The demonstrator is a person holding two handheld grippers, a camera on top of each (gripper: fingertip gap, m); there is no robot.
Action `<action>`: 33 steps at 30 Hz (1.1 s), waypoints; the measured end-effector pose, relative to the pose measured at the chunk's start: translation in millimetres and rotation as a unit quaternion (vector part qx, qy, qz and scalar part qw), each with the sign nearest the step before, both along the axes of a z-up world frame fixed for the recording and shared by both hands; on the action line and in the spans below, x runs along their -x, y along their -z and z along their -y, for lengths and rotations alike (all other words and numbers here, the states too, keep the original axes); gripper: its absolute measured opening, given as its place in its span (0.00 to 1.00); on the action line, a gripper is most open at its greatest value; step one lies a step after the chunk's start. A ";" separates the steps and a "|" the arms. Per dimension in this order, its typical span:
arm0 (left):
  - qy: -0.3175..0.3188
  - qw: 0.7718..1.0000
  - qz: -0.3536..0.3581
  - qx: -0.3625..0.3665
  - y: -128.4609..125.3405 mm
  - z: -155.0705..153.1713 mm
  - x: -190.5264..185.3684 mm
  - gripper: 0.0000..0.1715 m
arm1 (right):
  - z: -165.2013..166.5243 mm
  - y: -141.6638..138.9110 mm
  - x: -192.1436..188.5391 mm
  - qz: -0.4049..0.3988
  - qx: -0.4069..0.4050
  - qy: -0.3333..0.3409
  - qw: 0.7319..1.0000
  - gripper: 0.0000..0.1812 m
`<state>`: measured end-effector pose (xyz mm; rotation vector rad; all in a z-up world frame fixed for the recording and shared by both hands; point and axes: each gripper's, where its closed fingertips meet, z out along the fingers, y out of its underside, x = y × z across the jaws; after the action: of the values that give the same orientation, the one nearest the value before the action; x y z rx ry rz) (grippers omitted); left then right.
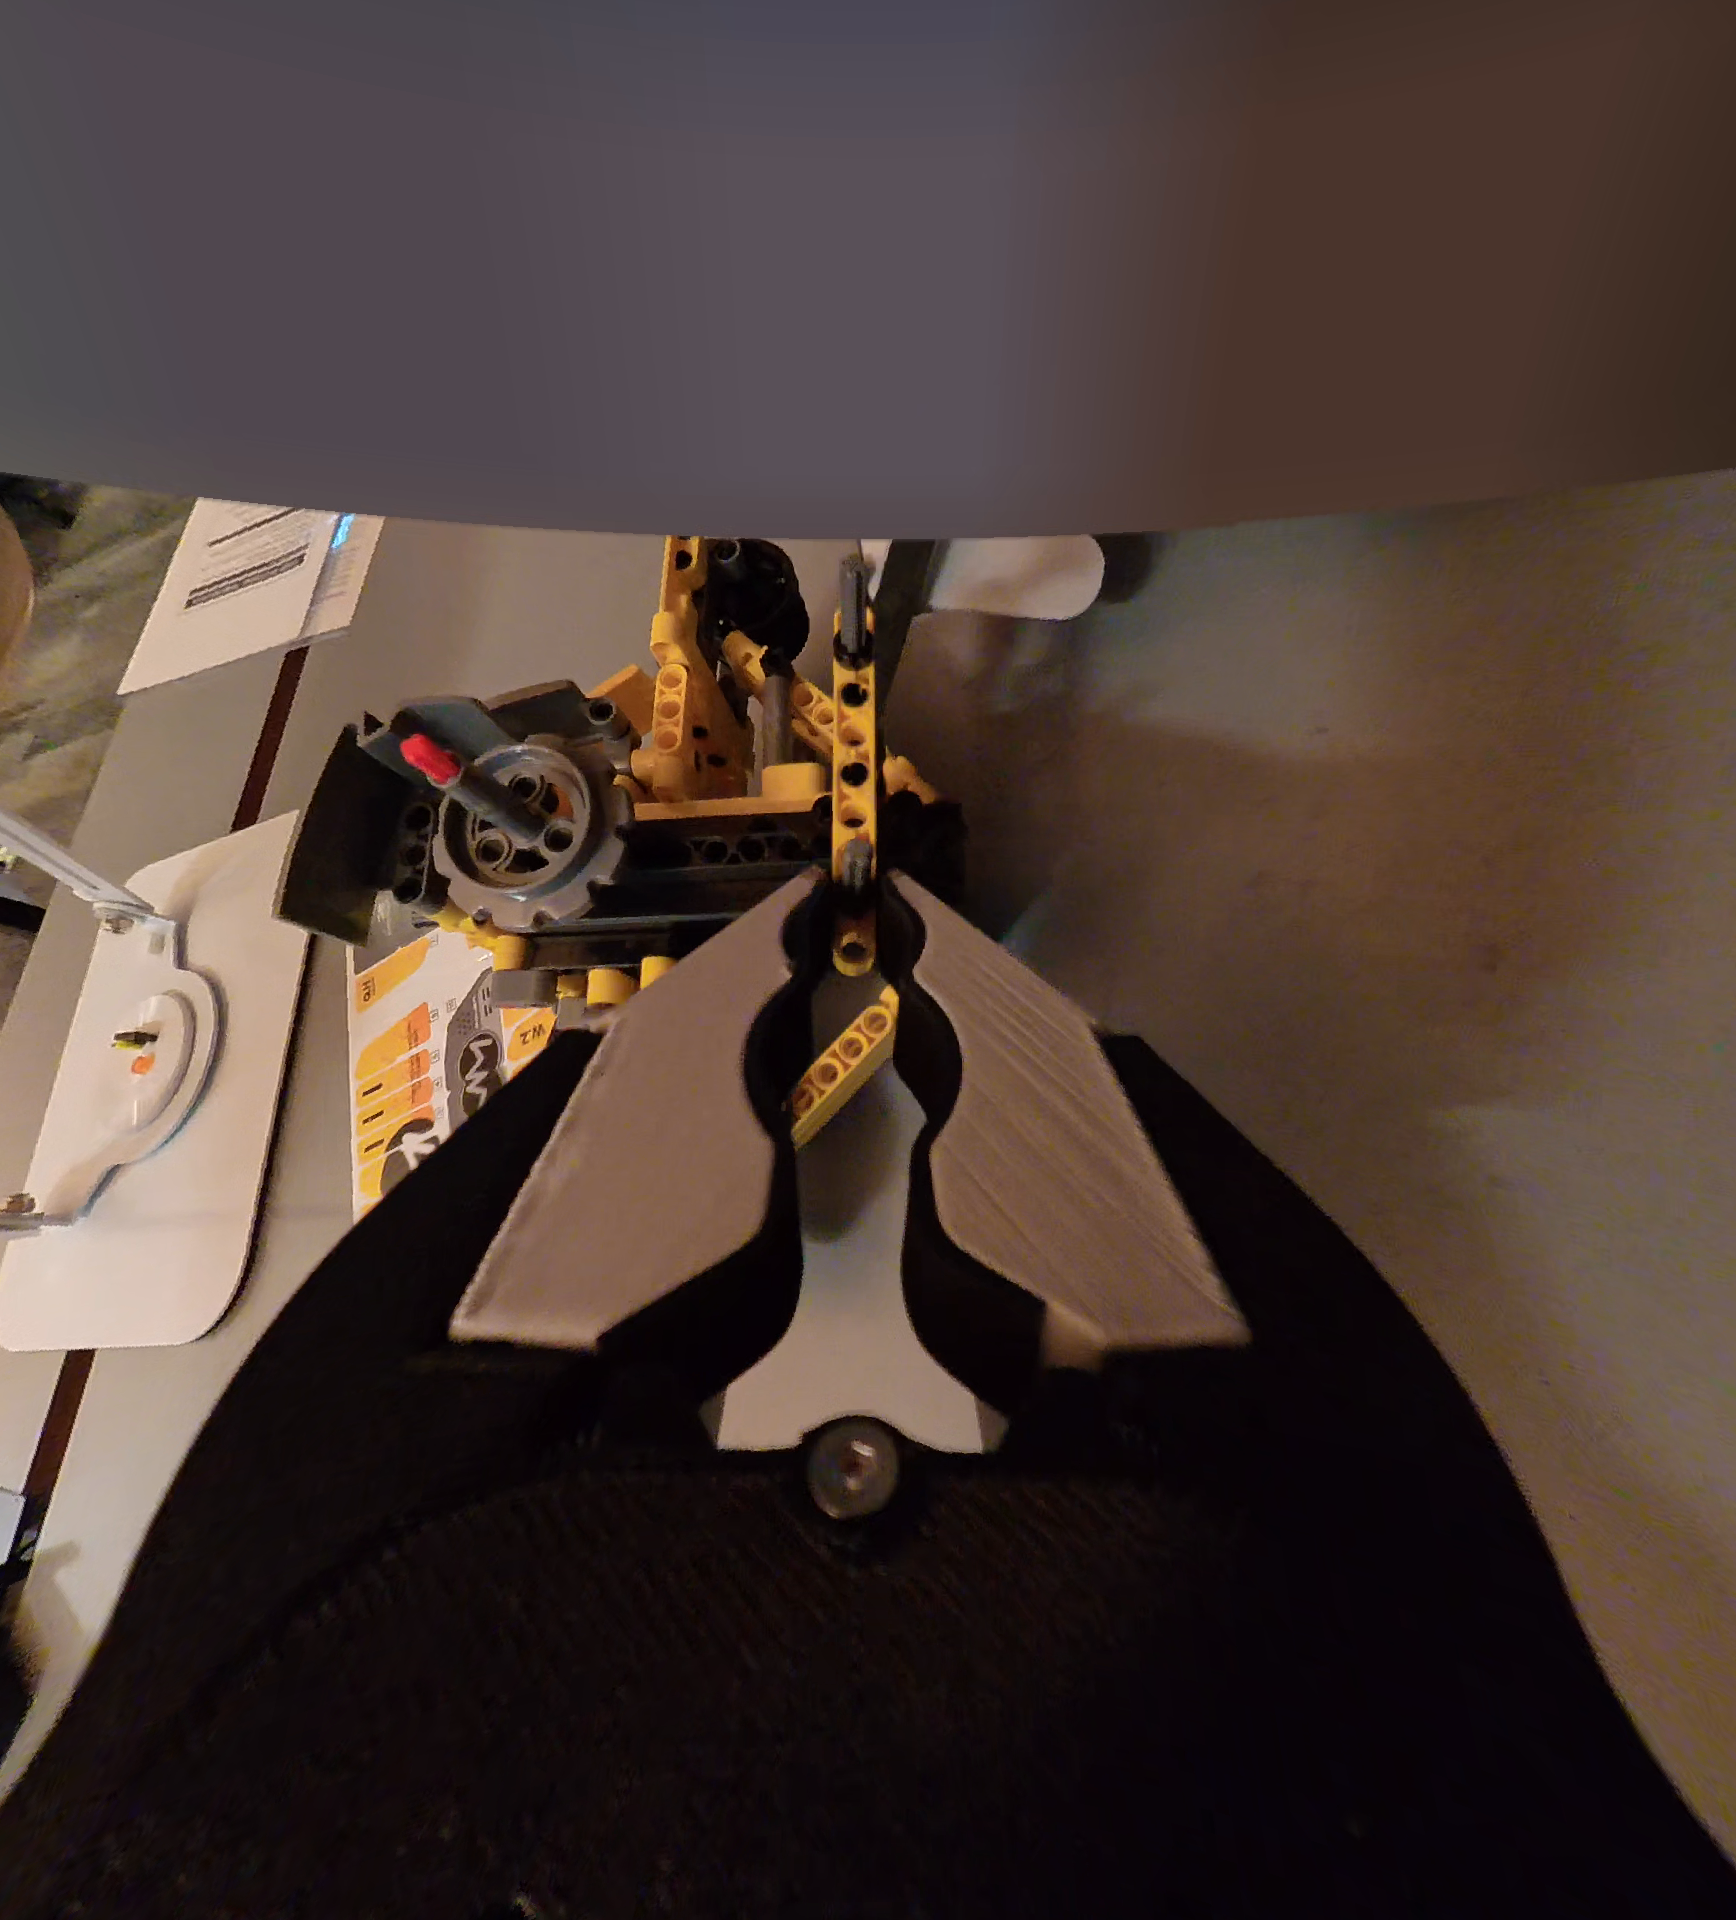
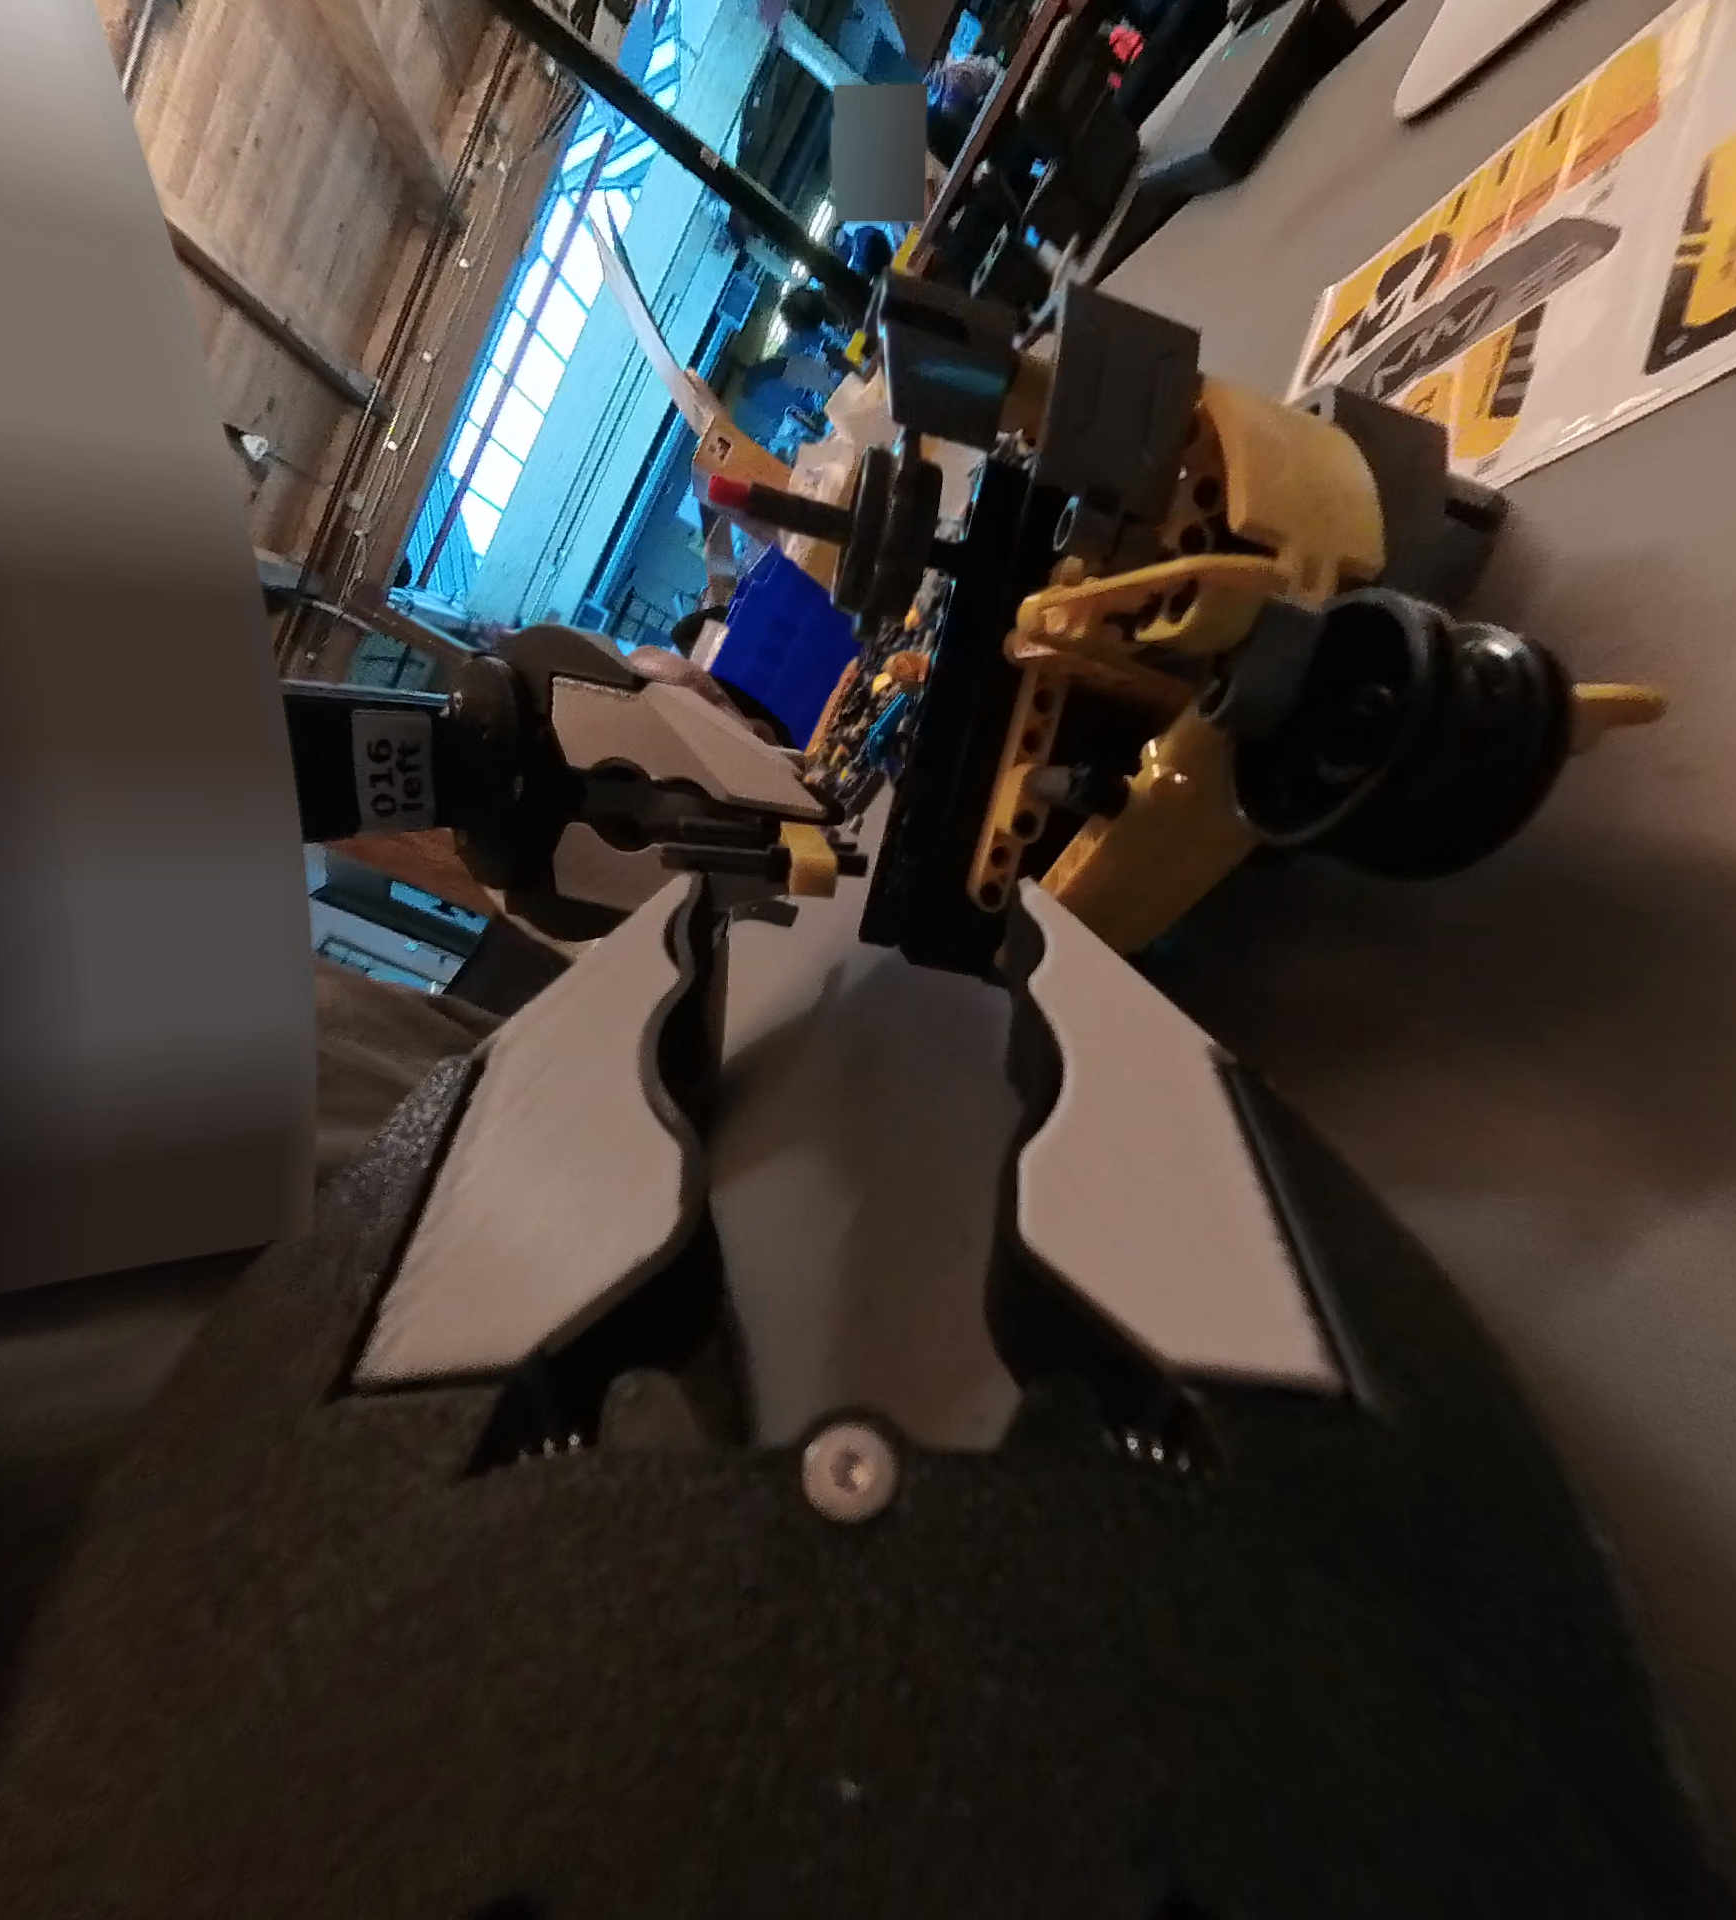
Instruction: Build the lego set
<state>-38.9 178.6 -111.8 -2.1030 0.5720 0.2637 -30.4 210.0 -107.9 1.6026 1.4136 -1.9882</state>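
The left gripper [image 1: 851, 904] was closed on a yellow perforated beam [image 1: 853, 769], its fingertips pinching the beam's near end where a grey pin passed through. The beam ran straight away from the gripper and lay against the yellow and black brick-built vehicle model [image 1: 698, 790], which stood on the grey table [image 1: 1363, 935]. A second, shorter yellow beam [image 1: 843, 1060] lay slanted on the table beneath the closed jaws, nearer the gripper's body than the model. To the left of the model's grey toothed wheel [image 1: 521, 831], from which an axle with a red tip stuck out, lay a white plate with a metal bracket [image 1: 137, 1070]; a yellow and orange sticker sheet [image 1: 417, 1060] lay between that plate and the model, partly under it.

The right gripper [image 2: 853, 914] stood open, jaws well apart and holding nothing. The model [image 2: 1103, 582] stood just beyond its fingertips, the black frame edge nearest the right finger. The left gripper [image 2: 791, 821] showed to the left of the model, clamping a yellow piece.
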 end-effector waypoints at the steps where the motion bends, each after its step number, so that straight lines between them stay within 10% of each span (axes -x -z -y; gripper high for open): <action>1: -0.001 1.000 -0.002 0.000 -0.8 1.2 0.1 0.03 | 0.5 -0.1 0.3 0.001 0.001 -0.006 1.000 0.30; 33: -0.026 0.999 -0.016 0.041 10.0 4.7 3.3 0.03 | 0.9 3.7 4.4 0.028 0.040 -0.077 0.996 0.23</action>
<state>-42.2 173.9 -121.9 -2.1998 0.5555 0.3098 -34.8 209.1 -111.6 1.4577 1.3746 -1.8747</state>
